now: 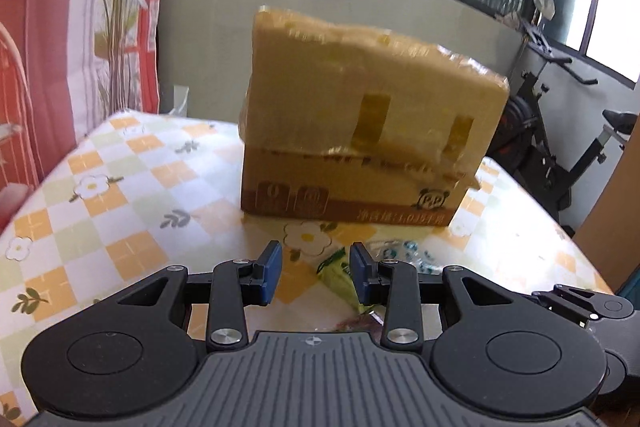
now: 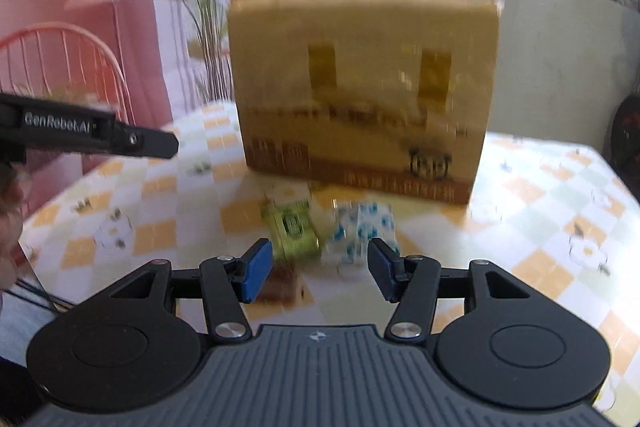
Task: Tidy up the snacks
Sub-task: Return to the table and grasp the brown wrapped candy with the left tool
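Observation:
A taped brown cardboard box (image 1: 360,131) stands on the checked tablecloth (image 1: 120,195); it also shows in the right wrist view (image 2: 360,99). In front of it lie a green snack packet (image 2: 294,231), a white packet with blue print (image 2: 362,231) and a brown packet (image 2: 284,283). My left gripper (image 1: 316,275) is open and empty above the green packet (image 1: 338,277); the white-blue packet (image 1: 404,253) lies just right of it. My right gripper (image 2: 320,273) is open and empty, just short of the packets. The view is blurred.
A red-and-white curtain with a plant print (image 1: 80,27) hangs at the left. An exercise bike (image 1: 560,131) stands at the right beyond the table's edge. The left gripper's body (image 2: 92,135) juts in at the left of the right wrist view. Windows run along the back.

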`<action>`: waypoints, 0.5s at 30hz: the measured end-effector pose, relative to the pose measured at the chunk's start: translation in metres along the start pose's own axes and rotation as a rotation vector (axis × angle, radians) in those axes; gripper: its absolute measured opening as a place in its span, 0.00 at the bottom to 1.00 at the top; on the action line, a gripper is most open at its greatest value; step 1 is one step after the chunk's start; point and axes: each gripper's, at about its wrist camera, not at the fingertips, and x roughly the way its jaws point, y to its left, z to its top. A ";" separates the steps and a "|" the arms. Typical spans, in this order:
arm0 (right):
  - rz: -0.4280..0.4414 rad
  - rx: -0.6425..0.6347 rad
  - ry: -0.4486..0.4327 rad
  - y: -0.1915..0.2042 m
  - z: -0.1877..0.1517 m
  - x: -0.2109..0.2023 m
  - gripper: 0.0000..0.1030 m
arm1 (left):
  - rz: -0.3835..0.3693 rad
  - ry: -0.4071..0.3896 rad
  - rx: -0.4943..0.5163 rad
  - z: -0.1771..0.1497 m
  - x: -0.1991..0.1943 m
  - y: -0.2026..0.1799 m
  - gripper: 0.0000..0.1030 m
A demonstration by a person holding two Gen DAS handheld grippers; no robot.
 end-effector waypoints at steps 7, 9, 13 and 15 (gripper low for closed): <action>0.006 -0.045 0.117 0.003 -0.020 0.032 0.56 | -0.050 0.067 0.067 -0.009 0.037 0.007 0.38; 0.008 -0.071 0.136 0.006 -0.023 0.038 0.56 | -0.068 0.073 0.119 -0.011 0.045 0.006 0.38; 0.008 -0.112 0.159 0.010 -0.024 0.048 0.59 | -0.109 0.121 0.216 -0.014 0.069 0.003 0.38; 0.008 -0.112 0.154 0.010 -0.023 0.051 0.60 | -0.136 0.150 0.228 -0.018 0.080 0.003 0.38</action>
